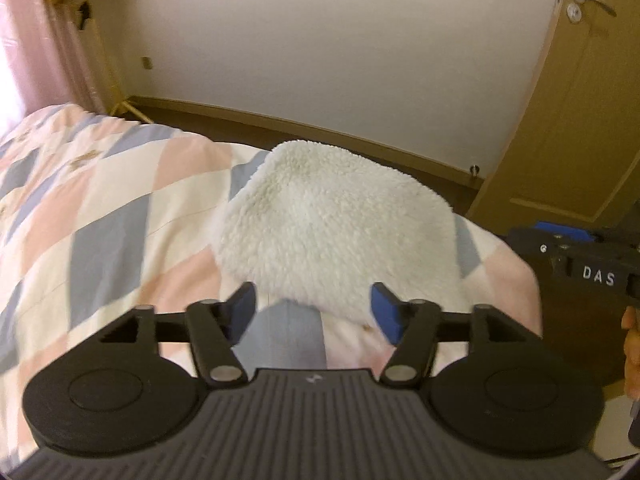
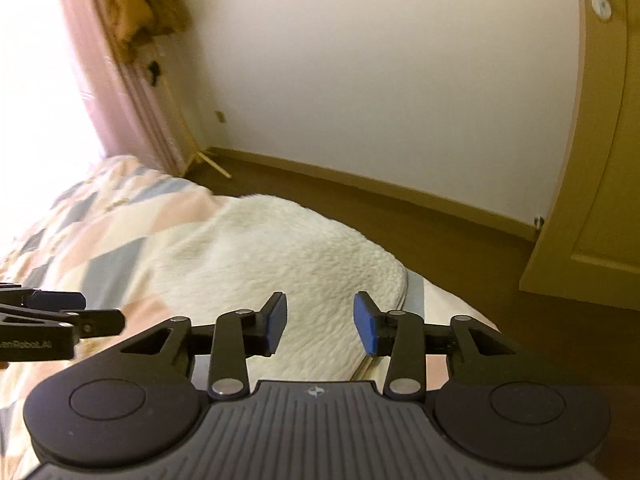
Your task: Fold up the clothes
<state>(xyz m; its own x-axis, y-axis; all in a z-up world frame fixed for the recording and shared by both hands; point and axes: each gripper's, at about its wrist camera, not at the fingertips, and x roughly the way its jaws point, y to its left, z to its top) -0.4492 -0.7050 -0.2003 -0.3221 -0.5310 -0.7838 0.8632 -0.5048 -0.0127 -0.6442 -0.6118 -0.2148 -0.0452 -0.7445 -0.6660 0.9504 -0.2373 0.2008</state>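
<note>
A white fleece garment (image 1: 332, 224) lies folded into a compact pad near the corner of a bed with a pink, grey and cream patchwork quilt (image 1: 100, 216). My left gripper (image 1: 314, 304) hovers above the garment's near edge, jaws wide apart, blue pads bare. In the right wrist view the same fleece garment (image 2: 276, 264) lies below my right gripper (image 2: 320, 322), whose jaws stand partly apart with nothing between them. The right gripper's body (image 1: 580, 268) shows at the right edge of the left wrist view, with a hand (image 1: 632, 344) beside it. The left gripper's fingers (image 2: 60, 316) show at the left edge of the right wrist view.
Beyond the bed are a dark wooden floor (image 2: 440, 232), a white wall with a brown skirting board, and a tan door (image 1: 580, 100) on the right. Pink curtains (image 2: 104, 80) hang at the left by a bright window, and a brown garment (image 2: 136, 4) hangs nearby.
</note>
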